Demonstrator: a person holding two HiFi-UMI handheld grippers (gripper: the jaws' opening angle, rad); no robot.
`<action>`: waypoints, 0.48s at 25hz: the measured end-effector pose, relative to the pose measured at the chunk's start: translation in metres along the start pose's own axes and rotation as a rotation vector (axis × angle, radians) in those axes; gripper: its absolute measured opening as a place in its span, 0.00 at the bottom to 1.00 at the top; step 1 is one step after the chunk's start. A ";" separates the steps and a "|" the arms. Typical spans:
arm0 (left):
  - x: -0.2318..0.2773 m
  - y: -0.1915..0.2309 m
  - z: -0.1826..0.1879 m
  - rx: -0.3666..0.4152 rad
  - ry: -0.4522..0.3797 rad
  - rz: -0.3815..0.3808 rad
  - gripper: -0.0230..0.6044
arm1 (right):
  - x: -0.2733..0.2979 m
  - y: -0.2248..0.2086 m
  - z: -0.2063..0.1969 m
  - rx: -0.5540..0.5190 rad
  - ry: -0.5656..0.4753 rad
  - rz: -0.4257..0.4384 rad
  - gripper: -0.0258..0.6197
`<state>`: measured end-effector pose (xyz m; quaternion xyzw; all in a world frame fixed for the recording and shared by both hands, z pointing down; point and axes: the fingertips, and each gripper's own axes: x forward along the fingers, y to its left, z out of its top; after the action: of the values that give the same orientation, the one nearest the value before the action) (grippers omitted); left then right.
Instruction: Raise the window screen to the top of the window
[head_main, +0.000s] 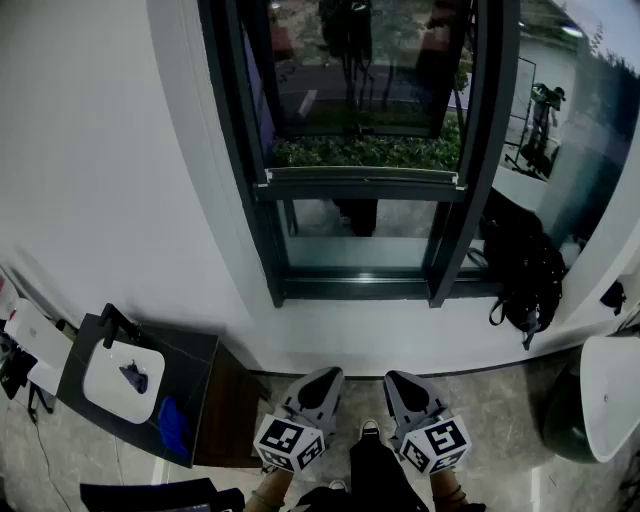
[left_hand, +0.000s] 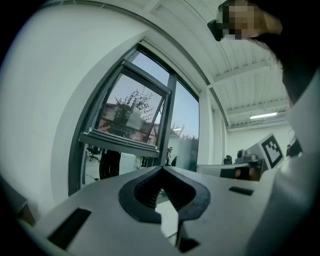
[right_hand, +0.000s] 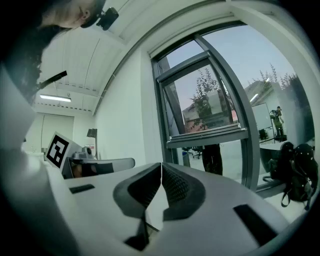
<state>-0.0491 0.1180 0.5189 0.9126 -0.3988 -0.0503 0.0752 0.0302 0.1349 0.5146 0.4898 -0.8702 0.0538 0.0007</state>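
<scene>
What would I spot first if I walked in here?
The tall dark window in the white wall grabs the eye, with its screen bar sitting partway up. Down below, the left gripper and right gripper wait side by side, both shut and empty. A black backpack slumps right of the window.

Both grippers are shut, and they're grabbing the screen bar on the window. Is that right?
Not quite. Both grippers are shut, but they grab nothing. The head view shows the left gripper and the right gripper low down in front of the person, well apart from the screen bar on the window.
</scene>
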 end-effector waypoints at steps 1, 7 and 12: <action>0.009 0.007 0.000 0.003 0.001 0.003 0.04 | 0.007 -0.009 -0.001 -0.005 -0.002 0.000 0.06; 0.080 0.052 0.006 -0.002 -0.011 0.032 0.04 | 0.063 -0.078 0.005 -0.019 -0.003 0.004 0.06; 0.162 0.091 0.026 0.006 -0.022 0.061 0.04 | 0.120 -0.145 0.024 -0.029 -0.002 0.041 0.06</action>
<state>-0.0087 -0.0644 0.5044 0.8997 -0.4272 -0.0570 0.0694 0.0925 -0.0444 0.5110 0.4719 -0.8807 0.0408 0.0056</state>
